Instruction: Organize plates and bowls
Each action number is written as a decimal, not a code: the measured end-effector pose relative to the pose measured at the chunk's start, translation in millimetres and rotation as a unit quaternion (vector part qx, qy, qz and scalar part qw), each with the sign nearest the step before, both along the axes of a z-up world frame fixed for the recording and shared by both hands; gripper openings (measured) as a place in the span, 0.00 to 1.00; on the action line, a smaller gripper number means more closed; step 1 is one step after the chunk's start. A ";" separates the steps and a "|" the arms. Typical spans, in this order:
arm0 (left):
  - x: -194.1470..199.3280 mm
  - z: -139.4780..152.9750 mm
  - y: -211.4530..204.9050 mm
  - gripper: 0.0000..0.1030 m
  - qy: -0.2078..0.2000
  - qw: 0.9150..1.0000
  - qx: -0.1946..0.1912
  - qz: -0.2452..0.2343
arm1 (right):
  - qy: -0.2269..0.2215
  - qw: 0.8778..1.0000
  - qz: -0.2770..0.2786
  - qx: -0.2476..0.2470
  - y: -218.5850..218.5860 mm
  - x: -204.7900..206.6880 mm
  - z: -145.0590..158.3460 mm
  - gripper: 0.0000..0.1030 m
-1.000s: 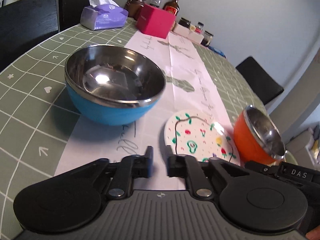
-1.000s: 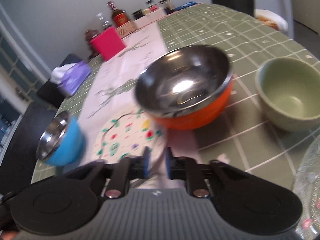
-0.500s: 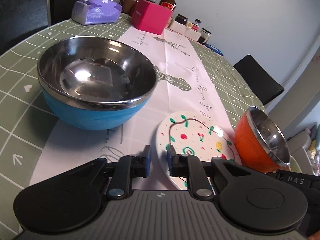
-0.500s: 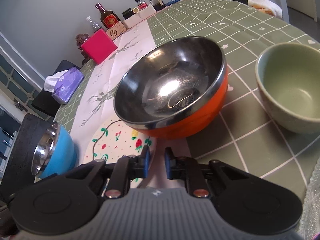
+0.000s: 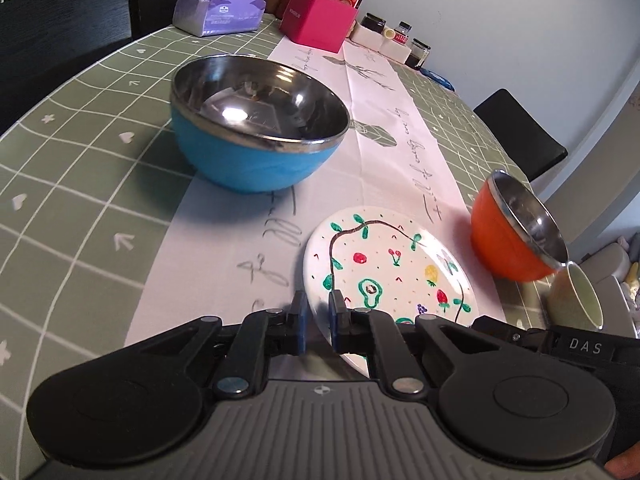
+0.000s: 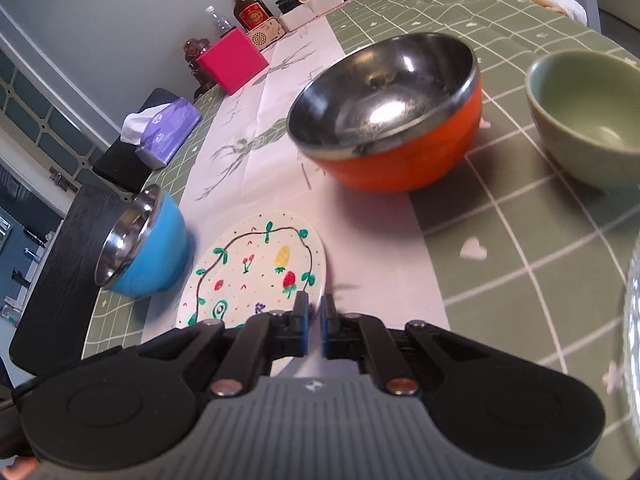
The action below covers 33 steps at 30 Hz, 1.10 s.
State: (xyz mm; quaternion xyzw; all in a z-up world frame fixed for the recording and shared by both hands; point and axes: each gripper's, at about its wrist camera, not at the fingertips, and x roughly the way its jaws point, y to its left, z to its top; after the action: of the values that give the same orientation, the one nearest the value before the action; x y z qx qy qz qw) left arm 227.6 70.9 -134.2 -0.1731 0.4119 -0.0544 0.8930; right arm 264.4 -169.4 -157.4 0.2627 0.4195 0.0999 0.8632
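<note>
A white plate (image 5: 392,268) (image 6: 256,268) painted with fruit and vines lies on the pale runner. My left gripper (image 5: 318,320) is shut on its left rim, one finger outside and one inside the lip. My right gripper (image 6: 315,314) is shut on the opposite, right rim in the same way. A blue steel-lined bowl (image 5: 248,168) (image 6: 156,248) stands beyond the plate on the left. An orange steel-lined bowl (image 5: 508,240) (image 6: 400,160) stands beyond it on the right. A green ceramic bowl (image 6: 588,120) (image 5: 576,300) sits further right.
At the table's far end stand a purple tissue pack (image 5: 218,14), a pink box (image 5: 320,20), bottles and jars (image 5: 400,40). Black chairs (image 5: 60,20) (image 5: 520,128) flank the green checked table. A clear glass dish edge (image 6: 634,320) shows at the right.
Both pairs of fingers have narrowed onto the plate's rim. In both views the bowls have shifted up and away, while the plate stays almost fixed between the fingers.
</note>
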 end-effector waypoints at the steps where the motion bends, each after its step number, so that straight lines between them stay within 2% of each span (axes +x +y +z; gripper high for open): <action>1: -3.1 0.3 0.2 0.11 -0.002 1.000 0.001 -0.002 | -0.002 1.000 0.003 -0.002 0.7 -4.2 0.4 0.03; 4: -4.6 -0.1 2.7 0.14 -0.005 1.000 -0.002 -0.003 | -0.005 1.000 0.002 -0.005 -1.1 -10.7 0.2 0.09; 7: -2.0 1.7 9.4 0.26 -0.012 1.000 0.000 0.015 | -0.001 1.000 -0.012 -0.001 -7.7 -10.2 0.9 0.15; 8: -0.3 1.8 12.6 0.28 -0.015 1.000 -0.003 0.022 | 0.002 1.000 -0.014 0.006 -10.5 -9.5 0.8 0.22; 9: 1.4 1.3 15.8 0.29 -0.018 0.999 -0.008 0.025 | 0.003 1.000 -0.017 0.012 -13.0 -7.8 0.7 0.25; 13: 9.3 -6.3 22.9 0.30 -0.009 0.999 -0.040 0.034 | 0.013 0.999 -0.024 0.026 -16.6 -1.2 -2.2 0.26; 23: 22.1 -10.4 11.4 0.29 -0.018 0.999 -0.039 0.015 | 0.015 0.999 -0.020 0.038 -11.1 12.0 -4.2 0.24; 24: 22.3 -10.6 9.9 0.29 -0.019 0.999 -0.038 0.010 | 0.015 0.999 -0.019 0.038 -10.7 12.2 -4.6 0.21; 26: 21.3 -10.4 6.1 0.20 -0.023 0.999 -0.027 0.002 | 0.018 0.999 -0.014 0.043 -10.0 12.1 -6.5 0.16; 28: 20.4 -9.9 2.5 0.19 -0.026 1.000 -0.017 -0.001 | 0.017 0.998 -0.011 0.054 -9.1 11.1 -9.5 0.14; 33: 18.5 -9.5 -1.6 0.18 -0.031 1.000 -0.003 -0.002 | 0.010 0.999 -0.009 0.041 -8.1 9.2 -10.4 0.06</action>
State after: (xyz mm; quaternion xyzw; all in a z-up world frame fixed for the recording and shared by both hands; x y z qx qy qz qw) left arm 246.0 69.3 -143.7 -0.1729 0.3839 -0.0624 0.9049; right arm 273.6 -177.5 -167.7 0.3031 0.4213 0.1066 0.8481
